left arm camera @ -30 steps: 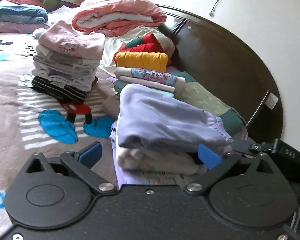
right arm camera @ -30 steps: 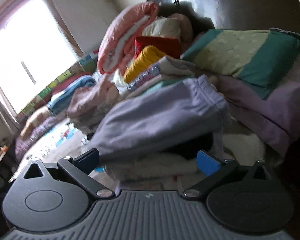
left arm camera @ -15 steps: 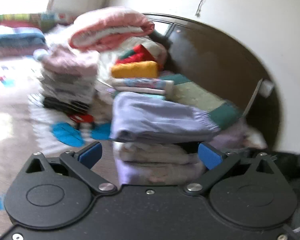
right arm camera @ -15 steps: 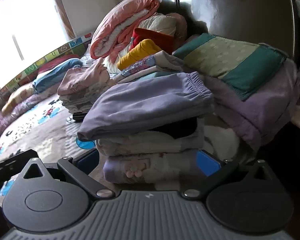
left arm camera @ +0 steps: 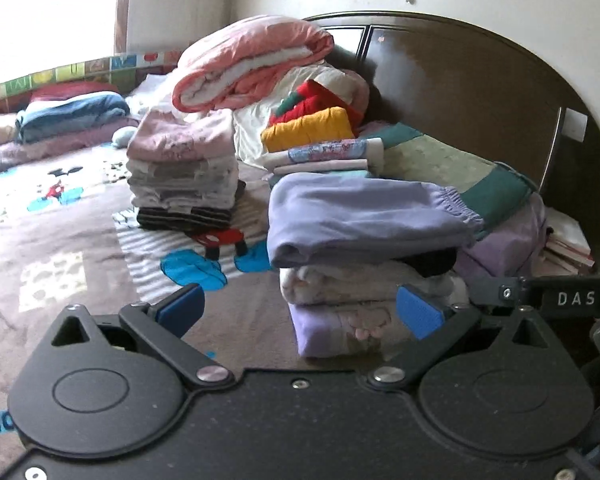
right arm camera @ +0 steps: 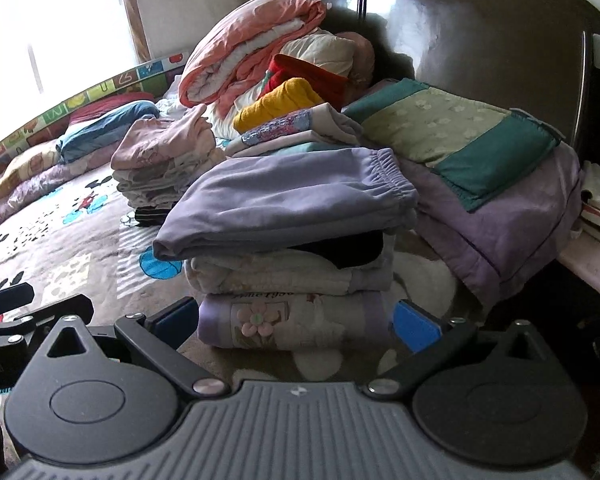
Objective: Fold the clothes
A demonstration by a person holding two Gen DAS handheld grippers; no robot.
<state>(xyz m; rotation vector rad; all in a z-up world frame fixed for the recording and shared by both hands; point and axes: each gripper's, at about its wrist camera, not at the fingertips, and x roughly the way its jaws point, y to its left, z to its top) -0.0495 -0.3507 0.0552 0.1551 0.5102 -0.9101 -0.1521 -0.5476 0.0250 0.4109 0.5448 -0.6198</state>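
From your left wrist camera, your left gripper is spread wide and empty; the folded lavender trousers top a small stack on the bedspread, just beyond your right blue pad, clear of both. Their long axis runs across, elastic waistband toward the dark headboard

From your right wrist camera, your right gripper also gapes empty, the same stack dead ahead between the pads, the trousers' waistband again on the headboard side
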